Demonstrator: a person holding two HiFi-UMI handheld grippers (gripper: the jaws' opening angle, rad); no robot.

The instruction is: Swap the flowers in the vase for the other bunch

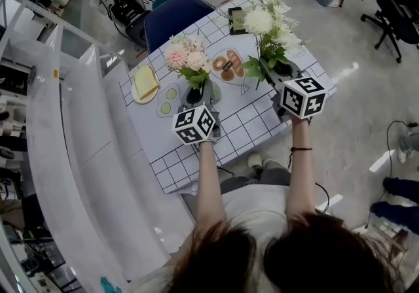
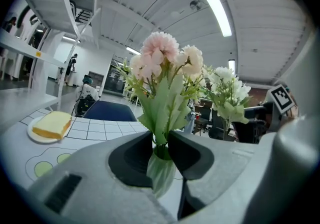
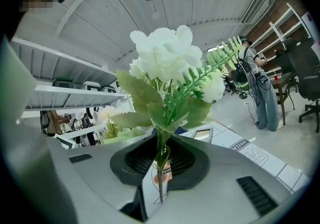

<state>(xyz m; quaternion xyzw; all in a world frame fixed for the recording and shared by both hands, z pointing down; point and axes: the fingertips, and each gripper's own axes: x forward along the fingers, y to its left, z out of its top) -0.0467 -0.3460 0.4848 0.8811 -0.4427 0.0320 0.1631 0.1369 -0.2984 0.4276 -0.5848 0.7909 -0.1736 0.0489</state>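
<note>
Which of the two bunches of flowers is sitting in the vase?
The pink flower bunch: its stems stand in the translucent green vase. The white flower bunch is only clamped by its stem in the right gripper's jaws.

Table (image 1: 262, 121) before me wore white cloth with dark grid lines. Near my left, white plate (image 1: 135, 94) sat on cloth, yellow bread slice (image 1: 146, 81) on it. Beside plate, green circles (image 1: 167, 101) were printed on cloth, not loose things. Vase (image 1: 194, 95) with pink flowers (image 1: 186, 56) stood upright just right of those circles. Beyond vase I saw printed drawing of dish with brown food (image 1: 229, 66). Small dark-framed rectangle (image 1: 236, 20) lay flat at far edge.
</note>
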